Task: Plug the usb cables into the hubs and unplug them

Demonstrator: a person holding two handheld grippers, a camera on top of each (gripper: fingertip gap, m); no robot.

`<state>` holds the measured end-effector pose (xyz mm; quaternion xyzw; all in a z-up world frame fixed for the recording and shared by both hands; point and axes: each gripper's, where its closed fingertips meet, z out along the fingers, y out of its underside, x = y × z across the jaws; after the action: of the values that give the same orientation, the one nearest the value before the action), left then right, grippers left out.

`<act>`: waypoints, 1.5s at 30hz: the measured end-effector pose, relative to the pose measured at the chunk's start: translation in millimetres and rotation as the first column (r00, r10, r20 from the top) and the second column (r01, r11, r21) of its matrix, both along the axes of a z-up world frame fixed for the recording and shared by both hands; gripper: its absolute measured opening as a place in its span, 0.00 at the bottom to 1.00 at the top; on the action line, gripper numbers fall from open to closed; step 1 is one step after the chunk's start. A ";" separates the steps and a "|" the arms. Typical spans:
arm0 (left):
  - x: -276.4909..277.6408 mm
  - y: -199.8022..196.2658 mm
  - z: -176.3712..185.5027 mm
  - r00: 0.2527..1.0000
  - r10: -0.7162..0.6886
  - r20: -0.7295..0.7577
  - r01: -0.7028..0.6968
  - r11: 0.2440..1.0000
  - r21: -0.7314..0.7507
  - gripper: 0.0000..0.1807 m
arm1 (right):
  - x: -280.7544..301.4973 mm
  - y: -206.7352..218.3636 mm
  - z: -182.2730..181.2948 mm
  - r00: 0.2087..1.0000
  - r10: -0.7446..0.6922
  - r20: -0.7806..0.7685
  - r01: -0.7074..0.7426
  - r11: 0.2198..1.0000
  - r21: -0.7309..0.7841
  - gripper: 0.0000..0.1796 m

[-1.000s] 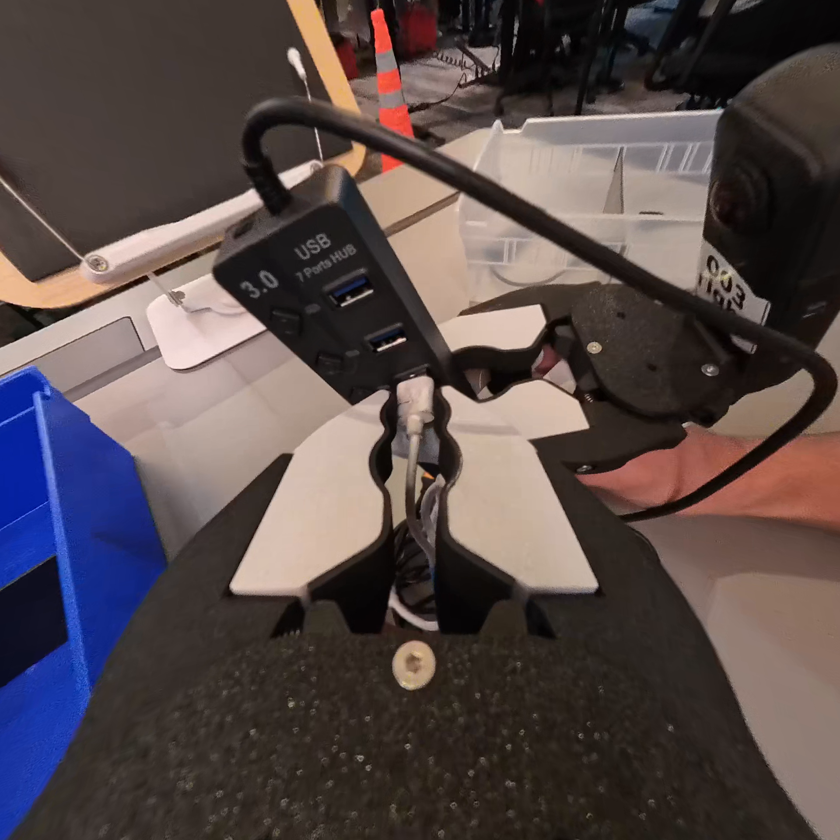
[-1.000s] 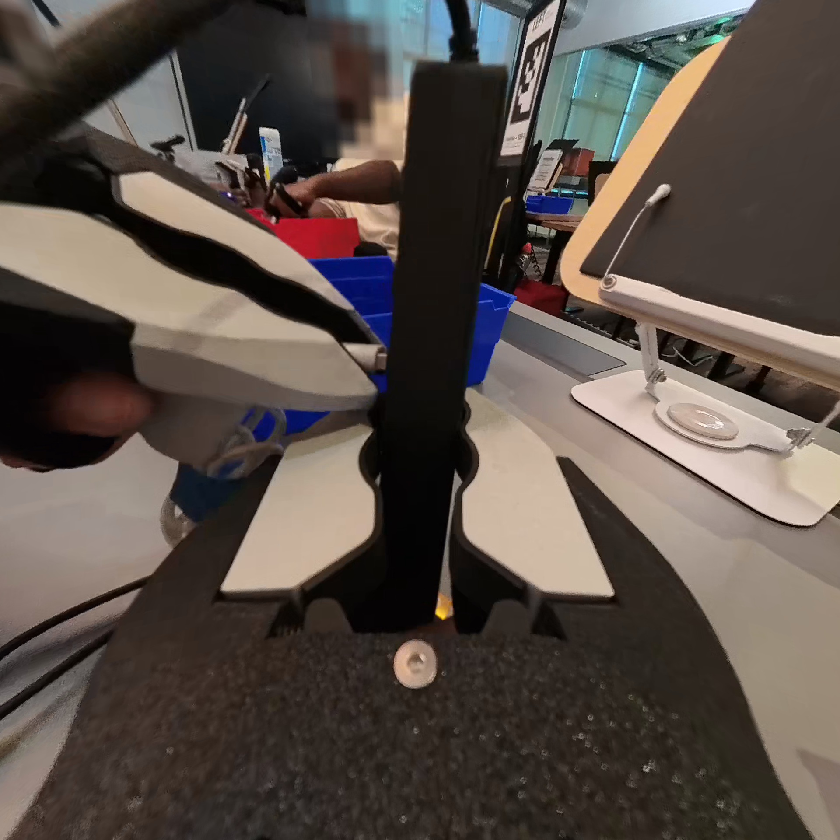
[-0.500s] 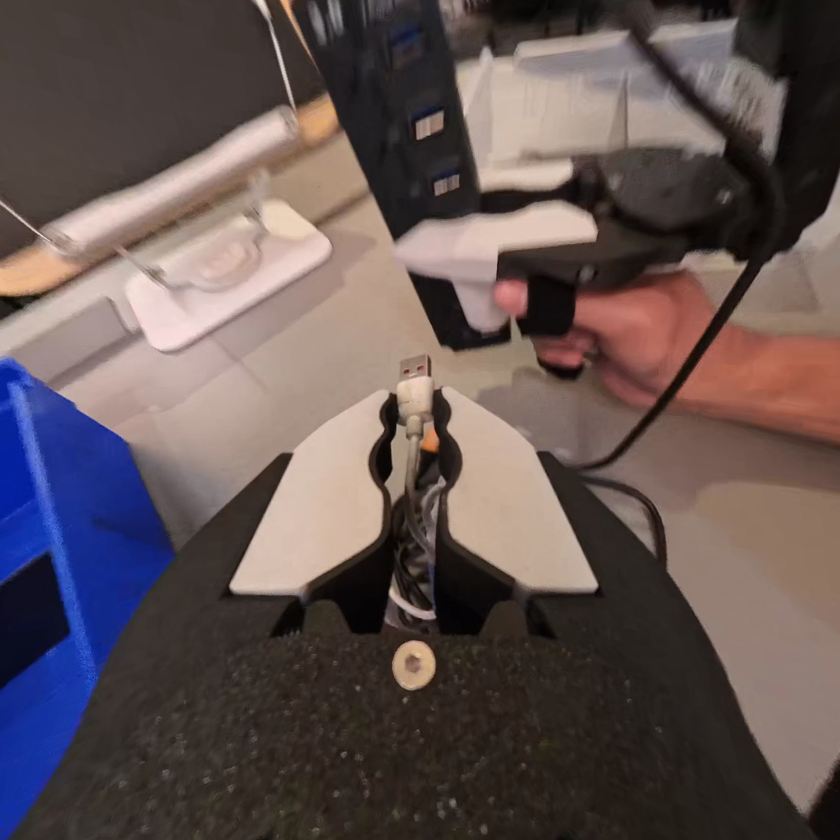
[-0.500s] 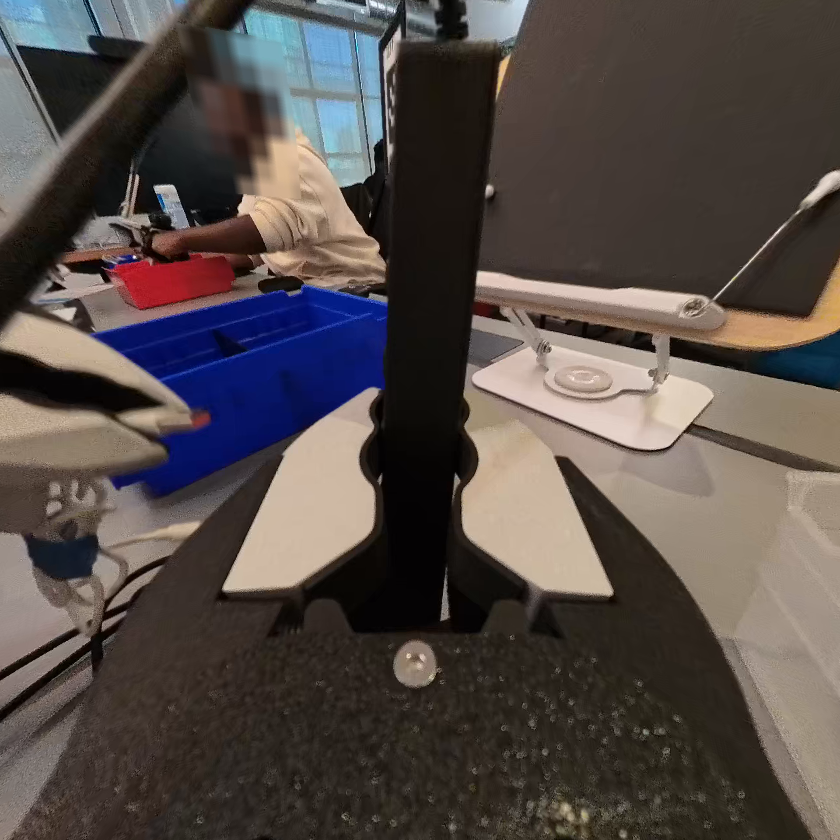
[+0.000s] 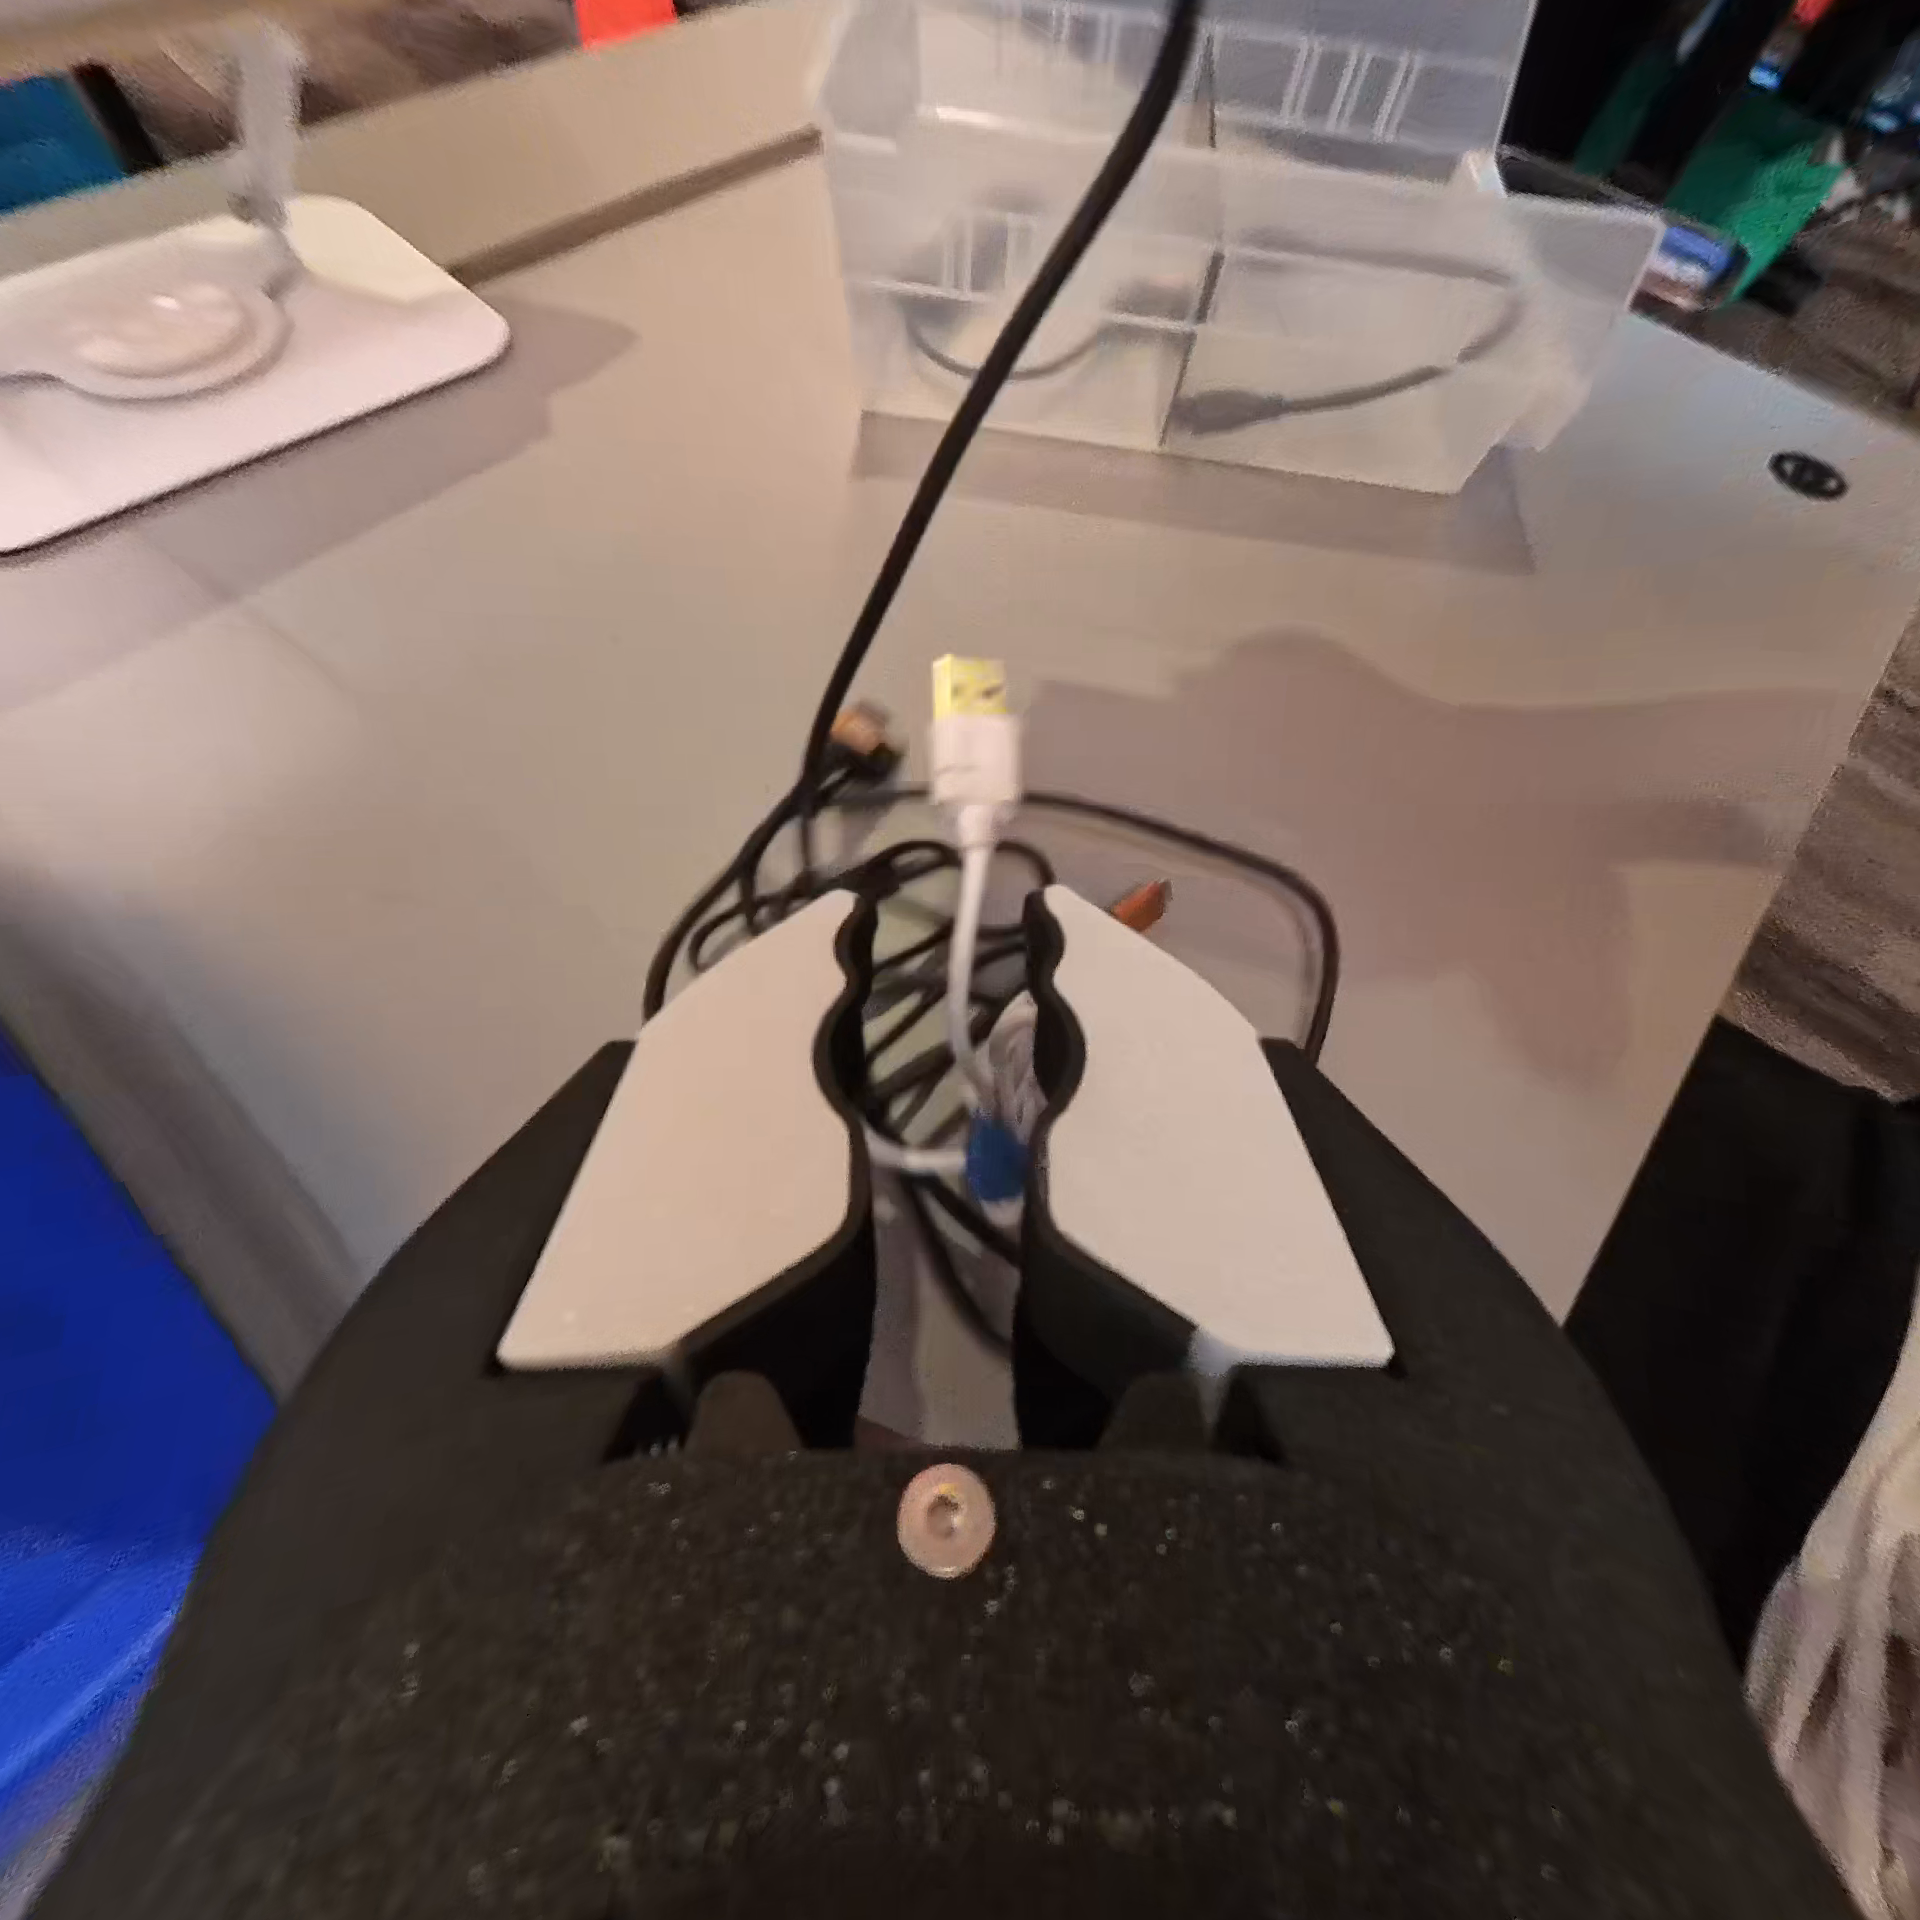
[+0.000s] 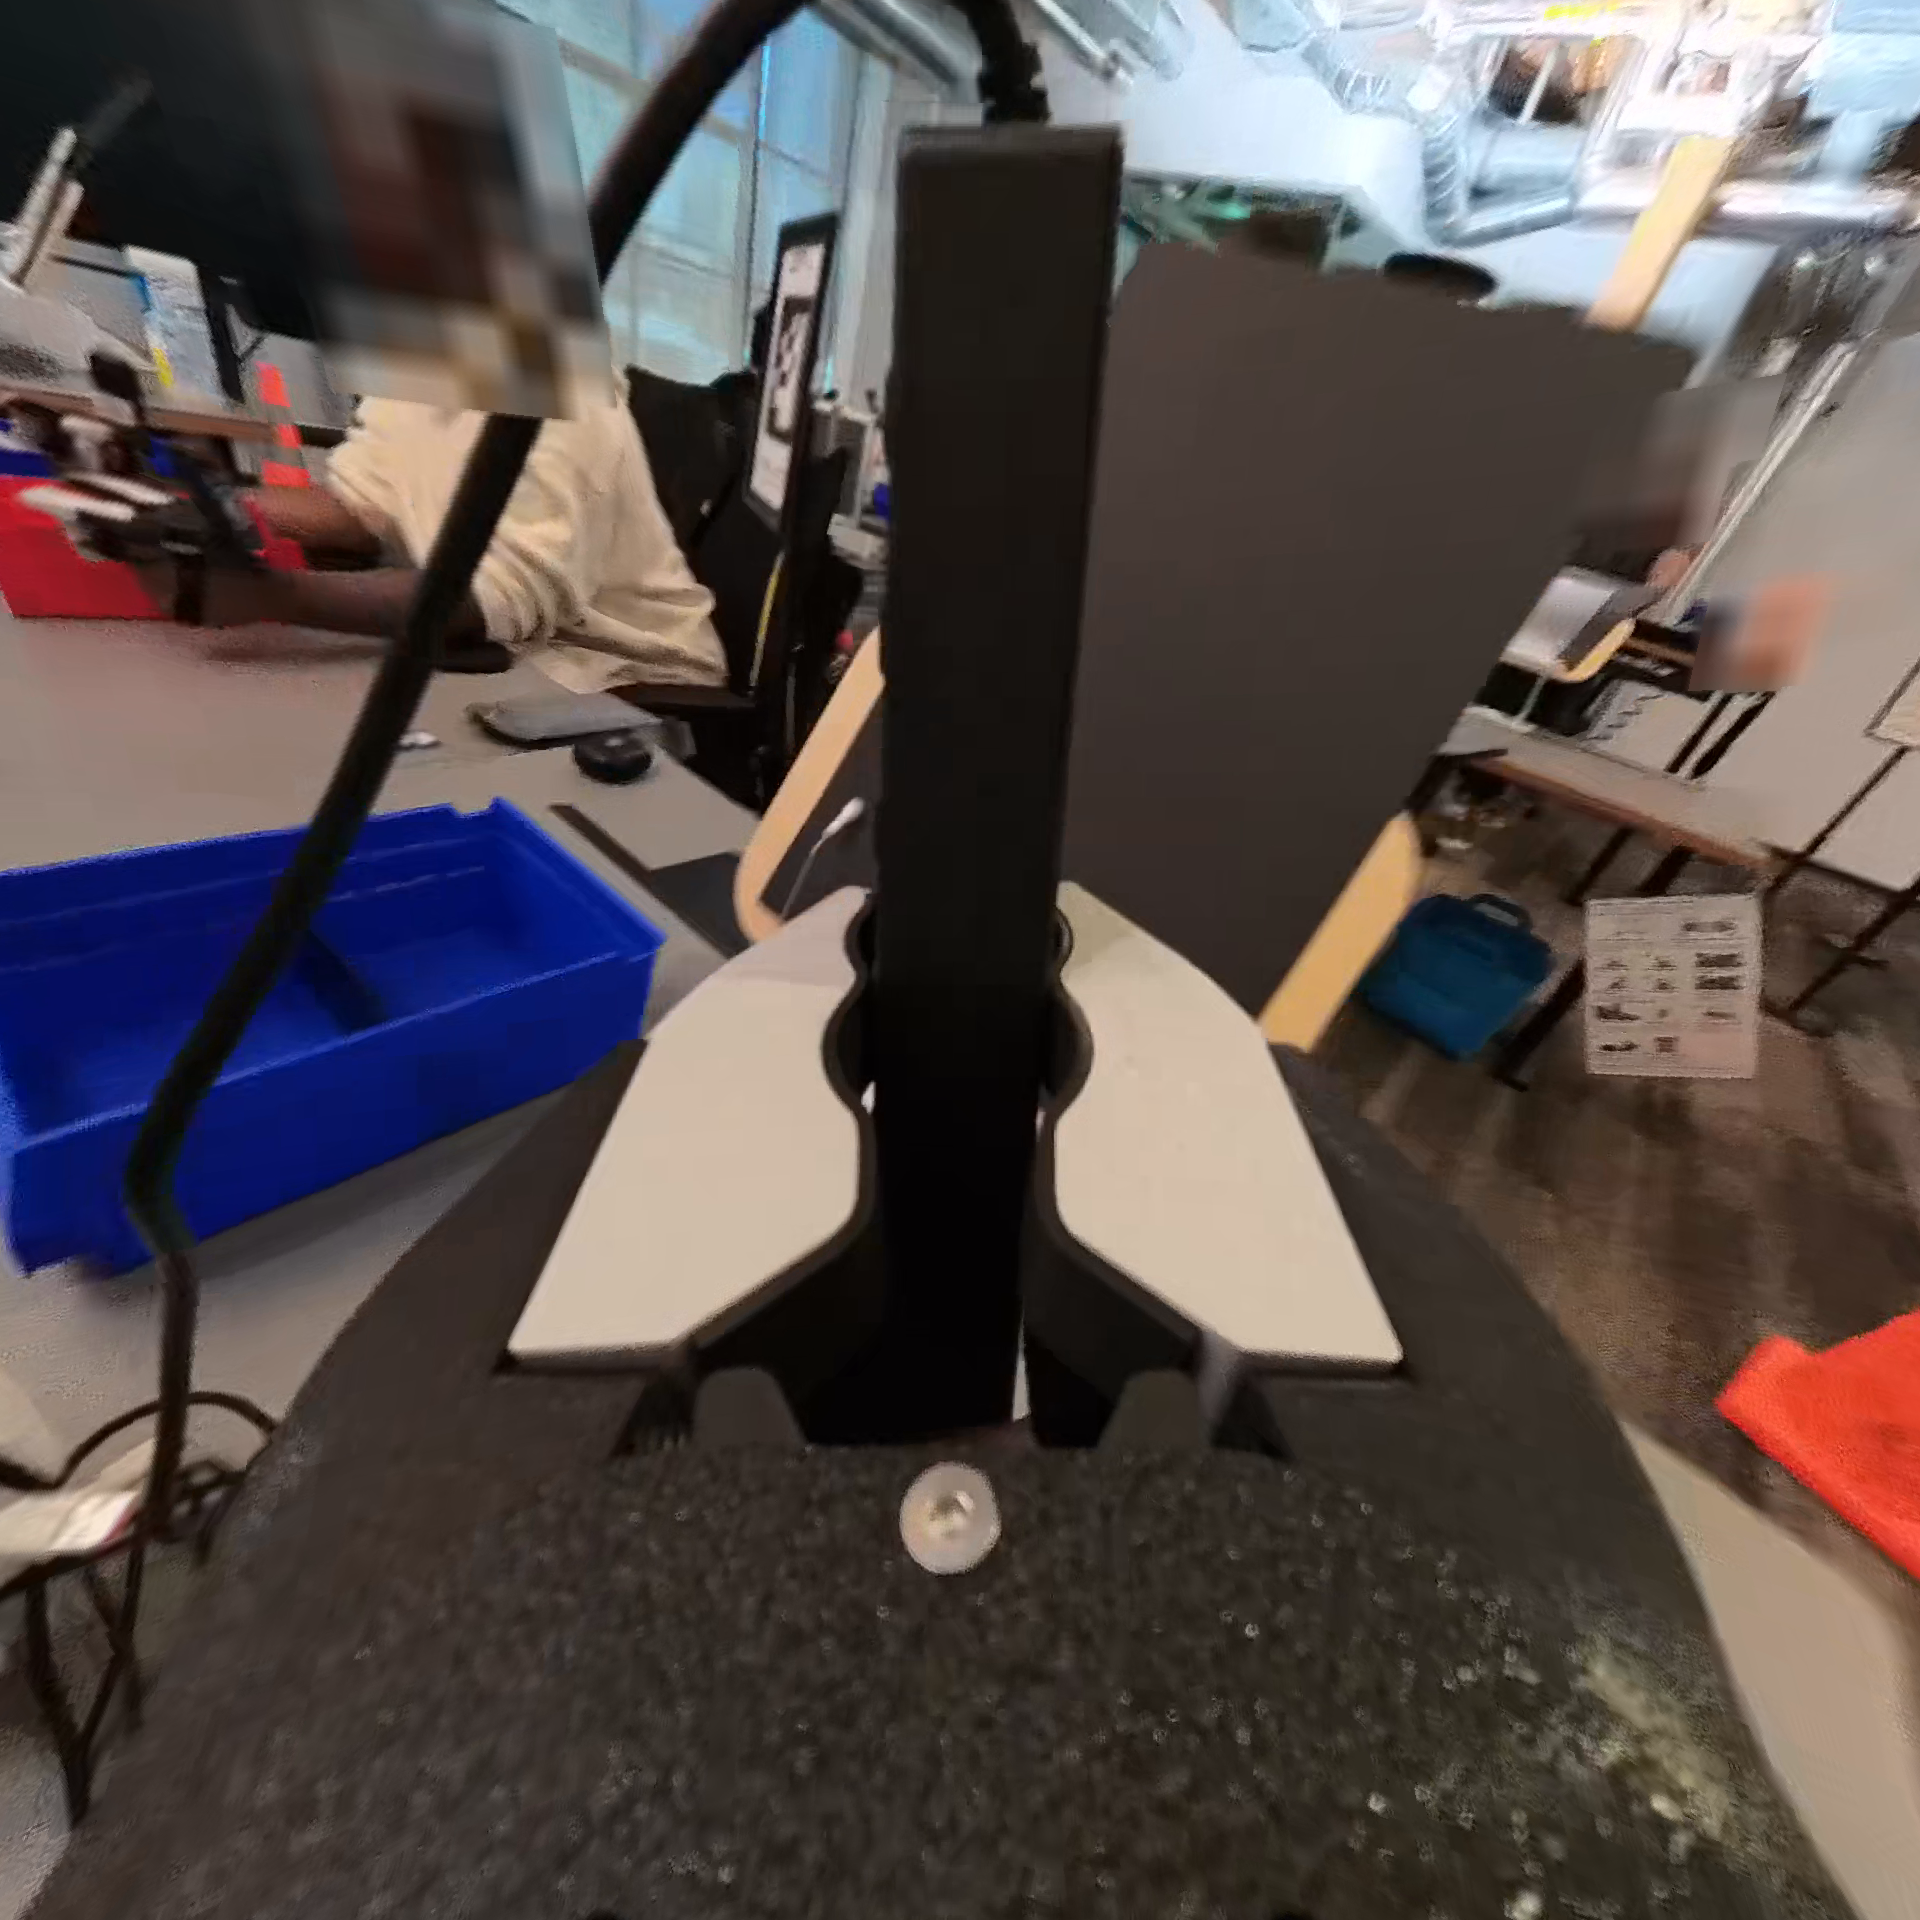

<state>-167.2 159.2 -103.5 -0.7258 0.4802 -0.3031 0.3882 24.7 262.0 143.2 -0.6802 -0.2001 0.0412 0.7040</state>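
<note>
In the left wrist view my left gripper (image 5: 948,914) is open, its jaws a little apart. A white USB cable (image 5: 974,732) with a metal plug runs through the gap. Its plug lies just past the fingertips, free of them, over a tangle of black cables (image 5: 1247,883) on the table. A blue tie (image 5: 992,1153) binds the white cable's coil below. In the right wrist view my right gripper (image 6: 961,925) is shut on the black USB hub (image 6: 997,520), held upright. The hub's black cable (image 6: 343,790) arcs from its top down to the left and also crosses the left wrist view (image 5: 997,343).
A clear plastic bin (image 5: 1351,260) with cables stands at the back. A white stand base (image 5: 208,364) is at the back left. A blue bin (image 5: 94,1351) is at my left and also shows in the right wrist view (image 6: 312,987). The table edge (image 5: 1766,935) is at the right. A person (image 6: 561,561) sits at a far table.
The white plug came out of the hub. The left gripper then opened and let go of the plug and turned toward the clear bin. The right gripper swung away with the hub.
</note>
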 end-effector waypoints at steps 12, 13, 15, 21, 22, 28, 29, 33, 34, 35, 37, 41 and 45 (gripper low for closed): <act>-43.9 -23.1 -32.9 0.999 0.037 -0.007 -0.037 0.999 0.028 0.14 | 49.7 16.7 185.5 0.998 -0.023 -0.062 0.016 0.994 -0.112 0.15; -40.7 -25.7 -34.8 1.000 0.023 -0.006 -0.023 1.000 0.014 0.15 | 43.8 13.7 192.4 0.998 -0.009 -0.065 0.002 0.994 -0.106 0.15; -32.4 -30.0 -33.9 1.000 -0.005 0.010 0.005 1.000 -0.005 0.15 | 28.2 3.5 203.3 0.995 0.042 -0.087 -0.051 0.994 -0.100 0.15; -3.4 -36.8 -5.8 0.992 -0.050 0.115 0.050 0.999 0.001 0.18 | -21.1 -35.7 246.4 0.966 0.194 -0.169 -0.205 0.977 -0.053 0.15; 3.3 -33.5 4.6 0.990 -0.049 0.132 0.045 0.999 0.030 0.19 | -28.4 -39.0 249.8 0.965 0.206 -0.163 -0.219 0.974 -0.062 0.15; 65.8 -1.8 52.5 0.970 -0.072 0.233 0.083 0.996 -0.036 0.23 | -59.1 -52.5 251.9 0.946 0.264 -0.188 -0.280 0.958 -0.061 0.15; 82.1 -6.8 45.7 0.970 -0.099 0.220 0.126 0.986 -0.113 0.26 | -61.7 -53.9 249.7 0.942 0.271 -0.197 -0.288 0.956 -0.061 0.15; 121.2 -12.0 -11.0 0.989 -0.141 0.032 0.144 0.976 -0.164 0.25 | -60.0 -57.0 239.5 0.939 0.269 -0.215 -0.291 0.954 -0.076 0.15; 120.8 -13.5 -22.7 0.988 -0.157 -0.005 0.155 0.978 -0.139 0.14 | -54.0 -58.1 238.4 0.943 0.256 -0.213 -0.277 0.958 -0.075 0.15; 115.8 -16.9 -33.7 0.981 -0.190 -0.047 0.184 0.977 -0.108 0.02 | -45.9 -59.8 238.2 0.946 0.242 -0.214 -0.262 0.962 -0.071 0.15; 91.9 -10.8 -56.0 0.970 -0.169 -0.174 0.164 0.985 -0.043 0.01 | -23.4 -64.8 238.7 0.951 0.211 -0.225 -0.230 0.971 -0.062 0.15; 32.4 9.9 -61.6 0.961 -0.087 -0.261 0.106 0.993 0.060 0.01 | 42.0 -73.7 234.7 0.960 0.105 -0.260 -0.122 0.991 -0.051 0.15; -8.9 22.6 -53.3 0.955 -0.034 -0.293 0.069 0.992 0.108 0.01 | 90.4 -78.2 210.5 0.955 0.012 -0.295 -0.034 0.997 -0.069 0.15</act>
<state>-176.1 181.8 -156.9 -0.7258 0.5677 -0.1744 0.3471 115.1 183.7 353.7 -0.6893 -0.0992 0.1577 0.7001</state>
